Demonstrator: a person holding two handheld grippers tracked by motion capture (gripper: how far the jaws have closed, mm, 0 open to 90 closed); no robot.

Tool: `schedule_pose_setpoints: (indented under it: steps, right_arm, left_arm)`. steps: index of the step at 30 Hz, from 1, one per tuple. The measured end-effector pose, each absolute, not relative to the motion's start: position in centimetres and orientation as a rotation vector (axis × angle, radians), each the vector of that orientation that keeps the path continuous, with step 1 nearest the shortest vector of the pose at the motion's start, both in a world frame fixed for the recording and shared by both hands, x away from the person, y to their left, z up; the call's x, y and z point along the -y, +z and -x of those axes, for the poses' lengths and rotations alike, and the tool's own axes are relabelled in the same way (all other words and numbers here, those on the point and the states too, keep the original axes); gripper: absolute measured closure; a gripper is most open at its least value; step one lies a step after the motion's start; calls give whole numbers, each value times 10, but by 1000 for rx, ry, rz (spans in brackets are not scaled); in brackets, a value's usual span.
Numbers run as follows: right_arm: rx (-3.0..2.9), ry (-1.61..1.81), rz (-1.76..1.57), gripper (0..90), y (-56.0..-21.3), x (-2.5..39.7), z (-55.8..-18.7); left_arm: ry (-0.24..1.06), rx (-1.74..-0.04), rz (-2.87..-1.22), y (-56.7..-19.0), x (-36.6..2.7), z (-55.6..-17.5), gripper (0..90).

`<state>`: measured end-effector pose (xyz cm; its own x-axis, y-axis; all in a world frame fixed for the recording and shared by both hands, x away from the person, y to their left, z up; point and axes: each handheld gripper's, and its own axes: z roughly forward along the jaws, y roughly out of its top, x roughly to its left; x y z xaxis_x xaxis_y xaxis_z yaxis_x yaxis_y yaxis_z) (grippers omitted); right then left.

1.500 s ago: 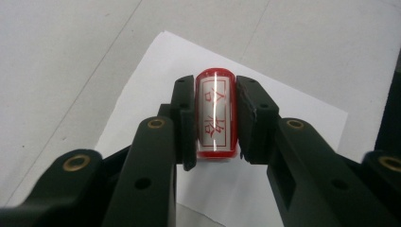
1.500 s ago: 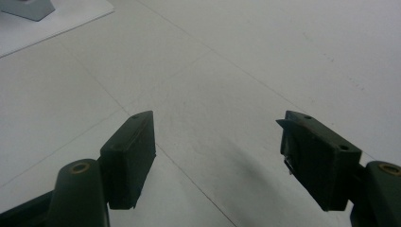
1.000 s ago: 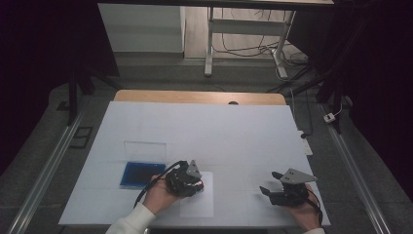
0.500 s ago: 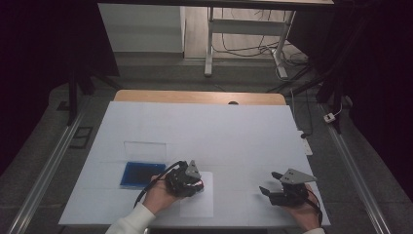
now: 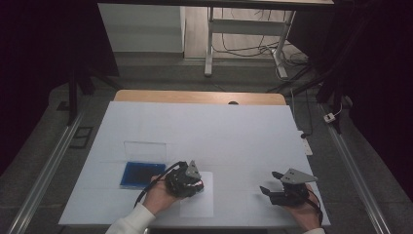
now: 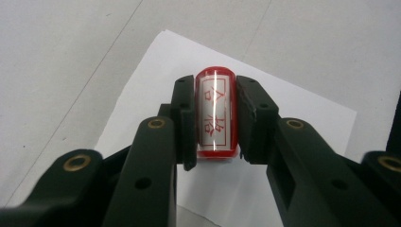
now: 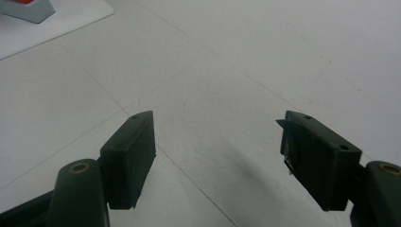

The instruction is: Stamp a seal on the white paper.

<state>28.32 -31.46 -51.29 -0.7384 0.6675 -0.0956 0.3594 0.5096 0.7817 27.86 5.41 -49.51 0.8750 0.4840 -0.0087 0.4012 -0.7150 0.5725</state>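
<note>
Left gripper (image 6: 215, 156) clamps a red stamp (image 6: 215, 113) above white paper (image 5: 197, 200), unstamped; right gripper (image 7: 217, 156) gapes, idle.

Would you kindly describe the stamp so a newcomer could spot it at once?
On the white table, find the small paper sheet near the front edge. Over it the left gripper clamps the stamp: a red cylinder whose white label bears red characters.

Red stamp (image 6: 215, 113) in my left gripper (image 6: 215, 120): white label w/ red Chinese chars, approx. "合格"; no other legible text.
</note>
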Motion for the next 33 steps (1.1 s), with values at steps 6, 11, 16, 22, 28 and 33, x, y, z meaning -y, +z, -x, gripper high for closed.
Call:
schedule_pose_setpoints:
  steps: [6, 11, 16, 22, 28, 33]
  right_arm:
    - [-2364, 1097, -855, 267, -513, 314, -283]
    - [-2369, 1095, -851, 267, -513, 314, -283]
    - [-2367, 1100, -853, 267, -513, 316, -283]
    - [-2361, 1099, -855, 267, -512, 318, -283]
    - [-2362, 1091, -855, 267, -512, 317, -283]
    - [-2363, 1096, -855, 267, -513, 318, -283]
  left_arm:
    - [197, -638, -2460, -495, -54, -278, 708]
    - [184, -645, -2429, -493, -57, -278, 705]
    - [191, -647, -2420, -491, -58, -279, 703]
    - [159, -684, -2317, -481, -71, -282, 703]
    - [135, -686, -2275, -474, -79, -282, 702]
    - [136, -685, -2249, -468, -83, -281, 702]
